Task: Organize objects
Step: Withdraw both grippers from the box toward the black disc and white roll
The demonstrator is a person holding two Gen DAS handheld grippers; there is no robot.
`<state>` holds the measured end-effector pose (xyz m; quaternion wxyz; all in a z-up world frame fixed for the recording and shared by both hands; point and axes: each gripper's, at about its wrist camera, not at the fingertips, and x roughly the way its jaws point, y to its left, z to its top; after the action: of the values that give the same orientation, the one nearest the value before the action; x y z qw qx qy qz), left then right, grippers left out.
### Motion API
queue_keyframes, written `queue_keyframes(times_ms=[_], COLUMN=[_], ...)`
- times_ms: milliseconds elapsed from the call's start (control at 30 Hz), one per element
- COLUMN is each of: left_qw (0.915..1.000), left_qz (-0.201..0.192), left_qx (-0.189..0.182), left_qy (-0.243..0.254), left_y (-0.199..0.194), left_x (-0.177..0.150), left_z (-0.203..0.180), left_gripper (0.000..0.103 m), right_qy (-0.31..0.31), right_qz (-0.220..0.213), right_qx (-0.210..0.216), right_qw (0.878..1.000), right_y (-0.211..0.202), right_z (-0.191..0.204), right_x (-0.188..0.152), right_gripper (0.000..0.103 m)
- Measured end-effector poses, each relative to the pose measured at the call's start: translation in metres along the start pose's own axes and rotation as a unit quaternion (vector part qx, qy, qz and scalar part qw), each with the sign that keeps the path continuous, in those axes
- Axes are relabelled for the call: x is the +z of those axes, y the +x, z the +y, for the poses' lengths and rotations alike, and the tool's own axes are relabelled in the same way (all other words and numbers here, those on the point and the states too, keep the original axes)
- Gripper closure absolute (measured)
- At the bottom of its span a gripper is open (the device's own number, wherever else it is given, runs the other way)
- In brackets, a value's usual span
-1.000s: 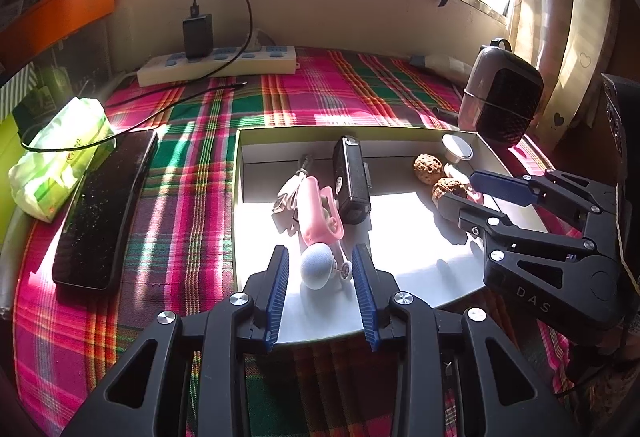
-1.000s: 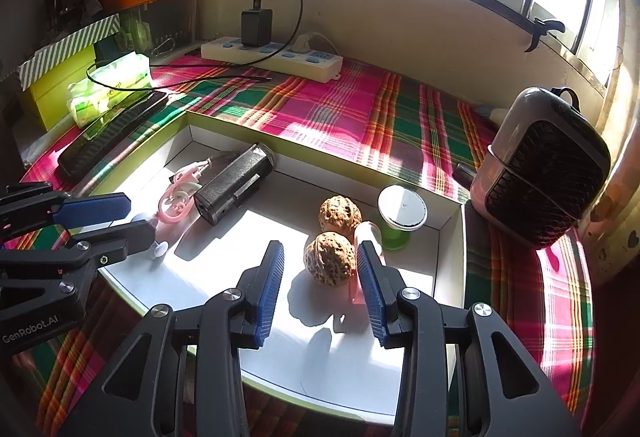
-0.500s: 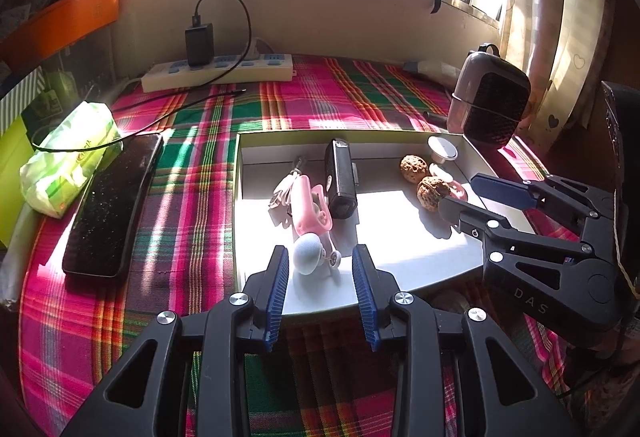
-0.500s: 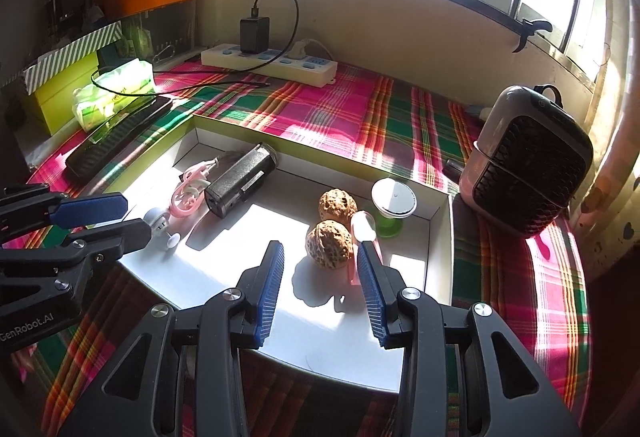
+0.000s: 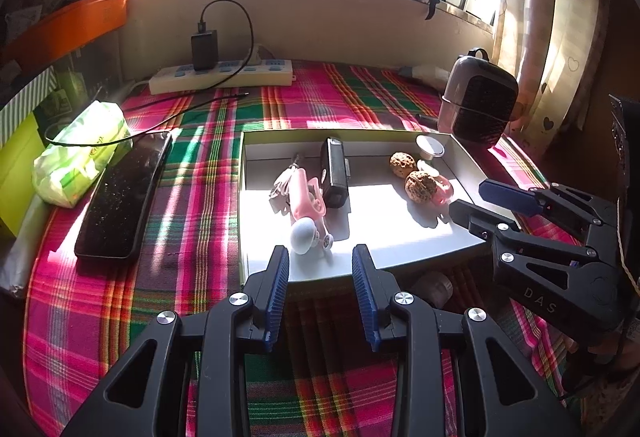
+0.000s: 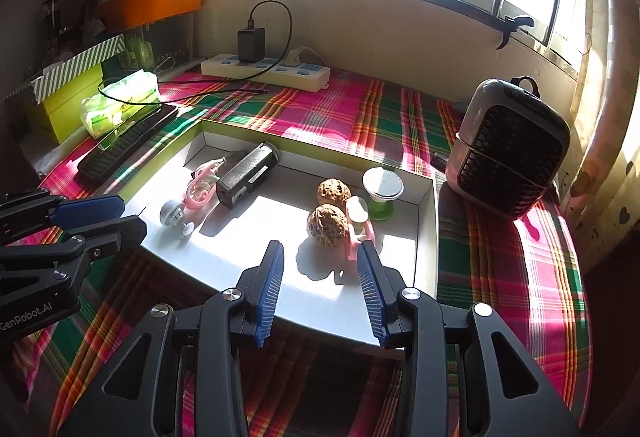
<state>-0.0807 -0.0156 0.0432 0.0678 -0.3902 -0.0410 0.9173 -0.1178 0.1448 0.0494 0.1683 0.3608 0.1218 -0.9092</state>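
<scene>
A shallow white tray [image 5: 380, 215] [image 6: 240, 241] lies on the plaid cloth. Inside it are two walnuts [image 5: 421, 187] [image 6: 328, 226], a black box-shaped device [image 5: 335, 173] [image 6: 248, 175], a pink plastic piece [image 5: 306, 193] [image 6: 202, 185] ending in a white ball [image 5: 302, 235] [image 6: 173, 212], a small pink bottle [image 6: 358, 221], and a green cup with a white lid [image 5: 430, 148] [image 6: 382, 189]. My left gripper [image 5: 320, 261] [image 6: 100, 217] hovers open over the tray's near edge, just short of the white ball. My right gripper [image 6: 320, 257] [image 5: 492, 201] is open too, just short of the nearer walnut, holding nothing.
A grey and black heater [image 5: 478, 105] [image 6: 512, 153] stands right of the tray. At the back lies a power strip [image 5: 222, 75] with a black charger and cable. On the left are a long black case [image 5: 124, 197] and a green tissue pack [image 5: 80, 157].
Both grippers have drawn back from the tray and slightly upward, so the white ball and the walnut no longer sit between their fingers. Nothing in the tray moved.
</scene>
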Motion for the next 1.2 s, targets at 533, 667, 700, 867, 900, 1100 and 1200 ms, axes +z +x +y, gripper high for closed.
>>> queue_keyframes(times_ms=[533,667,700,867,900,1100,1200], left_qw=[0.9997,0.999,0.9987,0.9976,0.9975,0.9964,0.9965], left_qz=[0.015,0.019,0.02,0.028,0.029,0.037,0.042], left_qx=[-0.017,-0.04,-0.045,-0.062,-0.063,-0.073,-0.067], left_qy=[0.003,0.009,0.01,0.012,0.013,0.021,0.027], left_y=[-0.011,-0.009,-0.008,-0.002,-0.001,0.007,0.012], left_x=[-0.026,-0.029,-0.029,-0.032,-0.032,-0.03,-0.03], left_z=[-0.008,-0.015,-0.017,-0.023,-0.025,-0.033,-0.037], left_gripper=[0.072,0.066,0.065,0.065,0.065,0.063,0.063], right_qy=[0.026,0.031,0.033,0.042,0.044,0.05,0.053], right_qz=[-0.01,-0.012,-0.012,-0.006,-0.005,-0.002,0.0], right_qx=[-0.002,0.001,0.001,0.005,0.006,0.009,0.009], right_qw=[1.0,0.999,0.999,0.999,0.999,0.999,0.999], right_y=[-0.026,-0.03,-0.032,-0.033,-0.033,-0.034,-0.034], right_z=[-0.008,-0.01,-0.01,-0.014,-0.015,-0.019,-0.02], right_x=[-0.029,-0.036,-0.038,-0.048,-0.049,-0.056,-0.057], right_gripper=[0.064,0.064,0.064,0.064,0.064,0.064,0.064])
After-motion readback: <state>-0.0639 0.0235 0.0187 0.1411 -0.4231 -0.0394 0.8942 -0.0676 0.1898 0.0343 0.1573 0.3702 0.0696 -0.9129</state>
